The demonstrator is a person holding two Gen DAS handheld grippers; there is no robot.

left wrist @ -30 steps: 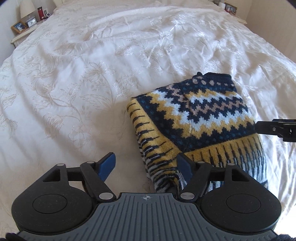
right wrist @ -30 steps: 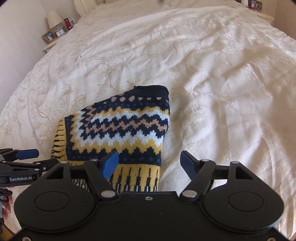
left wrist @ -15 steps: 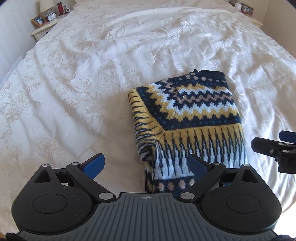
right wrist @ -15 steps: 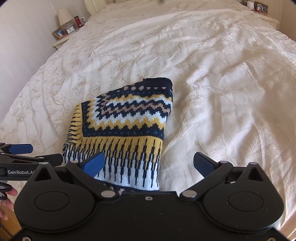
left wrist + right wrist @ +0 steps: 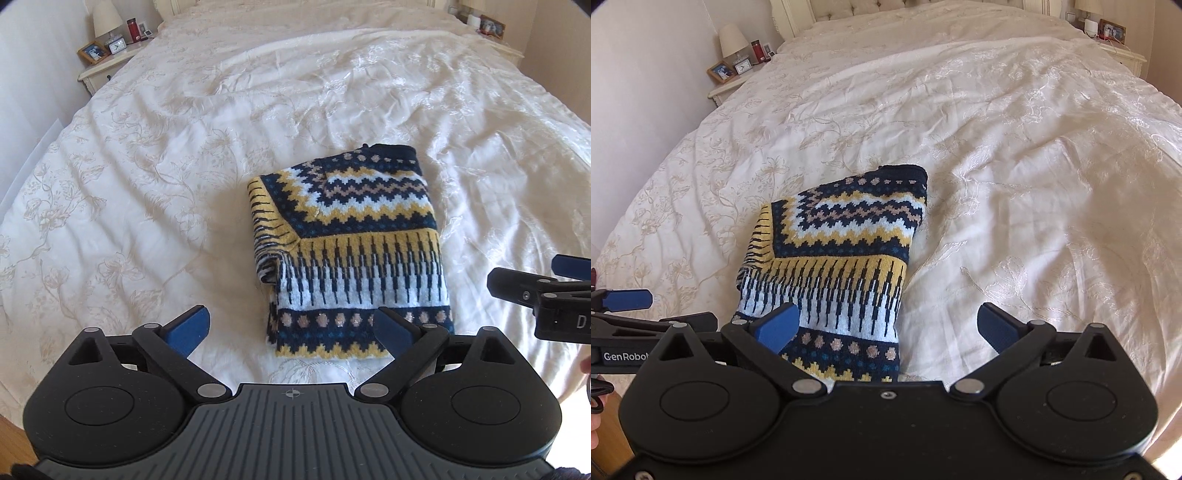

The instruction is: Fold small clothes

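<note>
A small knitted sweater [image 5: 351,251] in navy, yellow and white zigzag bands lies folded into a compact rectangle on the white bedspread [image 5: 166,177]. My left gripper [image 5: 291,328] hovers open just short of its near hem, nothing between the blue pads. In the right wrist view the same sweater [image 5: 842,266] lies ahead and to the left, and my right gripper [image 5: 886,326] is open and empty above its near right corner. Each gripper shows at the edge of the other's view.
The bed spreads wide around the sweater with a rumpled floral cover [image 5: 1034,184]. A bedside table [image 5: 107,66] with a lamp, clock and framed photo stands far left. Another nightstand [image 5: 1115,44] stands far right. A hand [image 5: 596,424] shows at the lower left edge.
Both grippers have drawn back and up from the sweater, and their jaws have spread wider. The folded sweater stays flat on the bed, now wholly in view.
</note>
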